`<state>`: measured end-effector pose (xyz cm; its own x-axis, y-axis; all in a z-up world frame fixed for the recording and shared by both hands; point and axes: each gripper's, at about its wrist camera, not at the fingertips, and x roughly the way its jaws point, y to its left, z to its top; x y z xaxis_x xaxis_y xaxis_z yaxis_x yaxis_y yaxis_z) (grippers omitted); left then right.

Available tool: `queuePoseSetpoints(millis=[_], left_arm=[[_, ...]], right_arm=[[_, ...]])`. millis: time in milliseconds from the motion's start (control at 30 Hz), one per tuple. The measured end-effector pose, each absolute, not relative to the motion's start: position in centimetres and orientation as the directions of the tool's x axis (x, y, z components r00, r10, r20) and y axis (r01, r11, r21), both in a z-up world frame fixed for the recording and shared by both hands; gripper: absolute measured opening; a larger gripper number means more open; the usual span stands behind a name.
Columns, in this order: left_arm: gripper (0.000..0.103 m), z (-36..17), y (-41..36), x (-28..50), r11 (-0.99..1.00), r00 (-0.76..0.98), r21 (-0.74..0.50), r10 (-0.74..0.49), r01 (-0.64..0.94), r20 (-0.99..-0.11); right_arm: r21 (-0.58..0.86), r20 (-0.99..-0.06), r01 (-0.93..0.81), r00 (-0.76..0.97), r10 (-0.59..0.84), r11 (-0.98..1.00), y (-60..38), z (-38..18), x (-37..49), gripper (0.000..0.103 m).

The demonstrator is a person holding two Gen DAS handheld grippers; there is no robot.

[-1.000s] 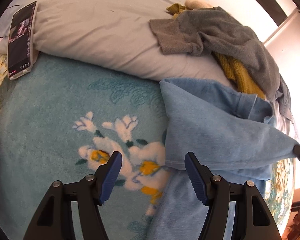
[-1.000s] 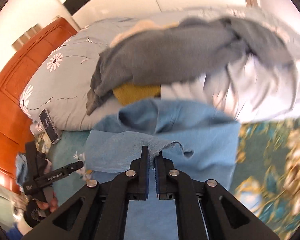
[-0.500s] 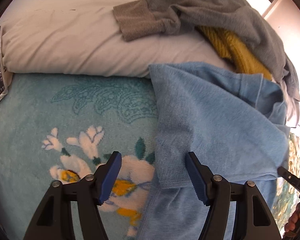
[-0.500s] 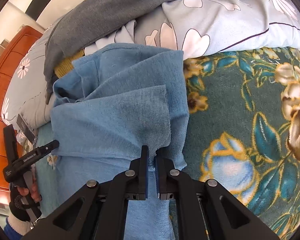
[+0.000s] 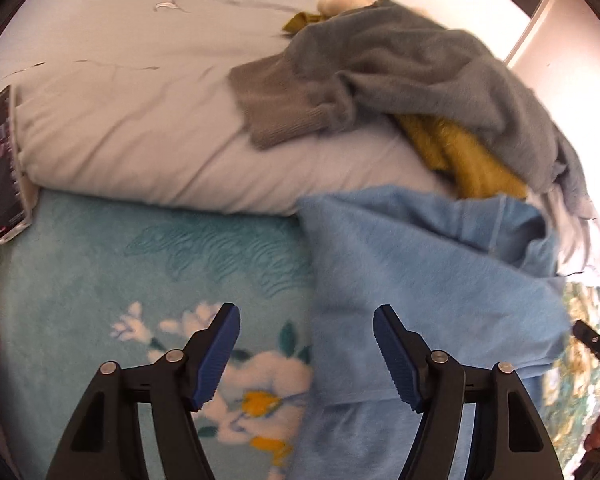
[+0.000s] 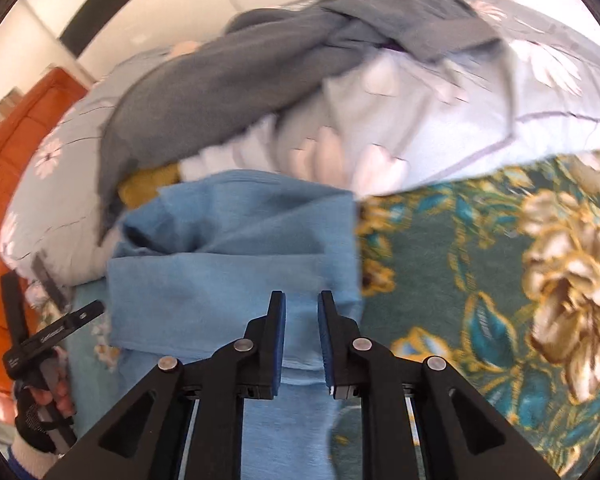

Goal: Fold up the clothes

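A light blue garment (image 5: pixel 420 280) lies partly folded on the bed, its upper flap laid over the lower part (image 6: pixel 236 264). My left gripper (image 5: pixel 306 312) hovers open over the garment's left edge and the teal blanket, nothing between its fingers. My right gripper (image 6: pixel 301 298) sits low over the garment's near right part; its jaws are opening, and the cloth shows in the narrow gap without being pinched. A gloved hand (image 6: pixel 40 420) holds the left gripper at the far left of the right wrist view.
A grey sweater (image 5: pixel 400 64) and a yellow garment (image 5: pixel 468 152) are piled on the pale duvet (image 5: pixel 140 120) behind. A phone (image 5: pixel 4 160) leans at the left. Teal flowered blanket (image 5: pixel 100 280) lies left, dark green floral blanket (image 6: pixel 500 280) right, orange headboard (image 6: pixel 4 184) beyond.
My right gripper carried the blue flap down onto the garment and its jaws have parted, letting the cloth go. The left gripper shifted sideways along the garment's left edge, still open.
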<state>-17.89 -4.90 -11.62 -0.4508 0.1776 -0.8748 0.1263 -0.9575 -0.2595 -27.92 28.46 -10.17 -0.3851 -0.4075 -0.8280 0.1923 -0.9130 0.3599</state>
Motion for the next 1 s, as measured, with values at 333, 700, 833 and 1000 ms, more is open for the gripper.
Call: queuePoseSetpoints(millis=[333, 700, 833, 1000], left_arm=[[0.073, -13.2, -0.6, -21.7, -0.956, -0.387, -0.280, 0.291, -0.085, -0.875], [0.073, -13.3, -1.7, -23.3, -0.956, -0.334, -0.289, 0.290, -0.054, -0.897], [0.074, -12.4, -2.7, -20.7, -0.946, -0.341, -0.324, 0.313, -0.026, -0.886], [0.083, -12.6, -4.5, -15.8, -0.928, -0.305, -0.371, 0.346, 0.026, -0.887]], right_arm=[[0.255, -0.874, 0.245, -0.355, -0.332, -0.935, 25.0, -12.2, -29.0, 0.016], [0.312, -0.879, 0.132, -0.336, -0.338, -0.941, 26.1, -12.2, -28.5, 0.017], [0.319, -0.882, 0.156, -0.313, -0.353, -0.935, 26.3, -11.2, -25.3, 0.034], [0.344, -0.902, 0.129, -0.229, -0.365, -0.930, 27.7, -11.9, -19.7, 0.042]])
